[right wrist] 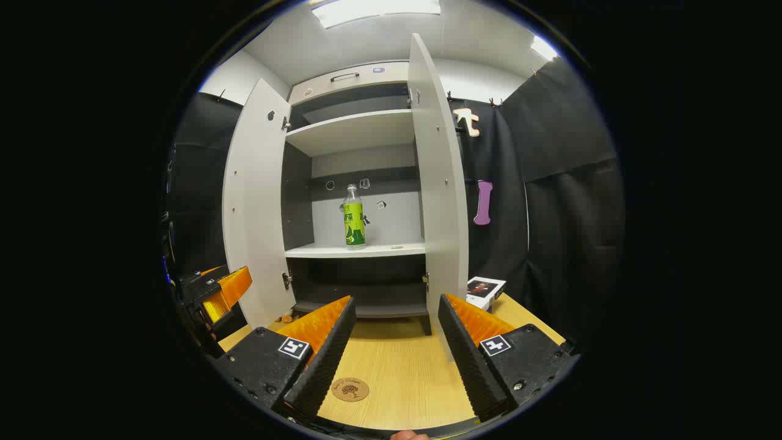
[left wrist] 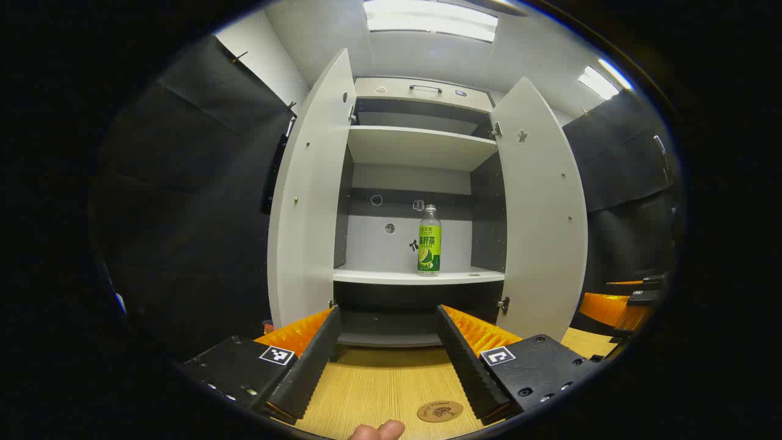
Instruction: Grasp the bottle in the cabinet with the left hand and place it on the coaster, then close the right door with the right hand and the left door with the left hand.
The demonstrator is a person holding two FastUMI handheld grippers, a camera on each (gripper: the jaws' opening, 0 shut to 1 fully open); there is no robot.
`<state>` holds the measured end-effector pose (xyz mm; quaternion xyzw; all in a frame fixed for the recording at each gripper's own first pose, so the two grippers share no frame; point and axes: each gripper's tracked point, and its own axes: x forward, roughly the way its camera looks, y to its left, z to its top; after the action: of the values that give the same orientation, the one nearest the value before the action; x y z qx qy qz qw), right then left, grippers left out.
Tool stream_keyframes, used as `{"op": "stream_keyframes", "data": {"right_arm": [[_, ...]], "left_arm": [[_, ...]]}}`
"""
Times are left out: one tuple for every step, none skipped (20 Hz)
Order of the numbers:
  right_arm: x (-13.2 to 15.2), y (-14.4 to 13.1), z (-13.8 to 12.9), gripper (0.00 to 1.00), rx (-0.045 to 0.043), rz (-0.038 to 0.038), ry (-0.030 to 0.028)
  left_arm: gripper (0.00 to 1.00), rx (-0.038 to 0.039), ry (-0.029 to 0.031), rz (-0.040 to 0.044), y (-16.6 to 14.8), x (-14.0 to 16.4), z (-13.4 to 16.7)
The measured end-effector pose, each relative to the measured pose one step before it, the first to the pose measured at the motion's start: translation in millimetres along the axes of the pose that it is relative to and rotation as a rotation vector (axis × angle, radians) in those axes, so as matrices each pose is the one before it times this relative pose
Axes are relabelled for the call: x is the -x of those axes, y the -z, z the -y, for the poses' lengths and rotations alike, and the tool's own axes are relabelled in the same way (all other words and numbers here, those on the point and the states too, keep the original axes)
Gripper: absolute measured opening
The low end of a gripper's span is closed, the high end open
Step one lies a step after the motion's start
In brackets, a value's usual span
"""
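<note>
No step is done: your bottle [left wrist: 429,240] stands in the cabinet [left wrist: 421,146], coaster [left wrist: 440,411] bare, both doors open, left gripper [left wrist: 386,348] and right gripper [right wrist: 396,342] spread, holding nothing.

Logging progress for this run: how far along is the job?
Nothing is done yet. The bottle stands on the cabinet shelf, the coaster lies bare on the table, and both doors are open. The left tongs and right tongs are open, holding nothing. Grasp, placing and both doors remain.
</note>
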<state>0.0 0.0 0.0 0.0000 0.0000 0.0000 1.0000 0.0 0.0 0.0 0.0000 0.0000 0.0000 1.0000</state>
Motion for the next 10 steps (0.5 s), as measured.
{"op": "stream_keyframes", "data": {"right_arm": [[0.09,-0.22,0.20,0.84,0.00286,0.00118,0.00046],[-0.12,-0.54,0.08,0.84,0.00324,0.00169,0.00124],[0.78,0.08,-0.44,0.84,0.00209,0.00115,0.00009],[0.00,-0.53,-0.66,0.84,0.00075,0.00146,-0.00002],[-0.01,-0.50,0.35,0.84,0.00028,0.00182,-0.00127],[0.07,-0.24,0.07,0.84,0.00056,-0.00014,0.00006],[0.35,0.50,-0.02,0.84,-0.00060,0.00017,-0.00077],[-0.24,0.45,-0.21,0.84,-0.00216,0.00096,-0.00177],[-0.01,-0.43,0.08,0.84,-0.00134,-0.00089,-0.00101],[-0.01,0.28,-0.03,0.84,0.00032,0.00033,-0.00134]], "left_arm": [[0.95,0.00138,-0.00115,-0.00071,0.32,-0.37,-1.21],[0.95,0.00081,-0.00208,-0.00112,0.08,-1.21,-0.40],[0.95,0.00075,-0.00029,-0.00148,0.35,-0.17,-0.53],[0.95,0.00076,0.00042,-0.00130,1.12,0.01,0.17],[0.95,0.00030,0.00049,-0.00024,-0.15,0.29,0.33],[0.94,-0.00030,0.00135,-0.00145,0.46,-0.61,0.28],[0.95,-0.00143,0.00108,-0.00089,-0.36,-0.45,0.00],[0.95,-0.00196,0.00039,0.00046,-0.01,-0.50,-0.06],[0.94,-0.00233,-0.00015,0.00065,-0.09,-0.44,-0.13],[0.95,-0.00167,0.00010,-0.00047,-0.09,0.20,-0.29]]}}
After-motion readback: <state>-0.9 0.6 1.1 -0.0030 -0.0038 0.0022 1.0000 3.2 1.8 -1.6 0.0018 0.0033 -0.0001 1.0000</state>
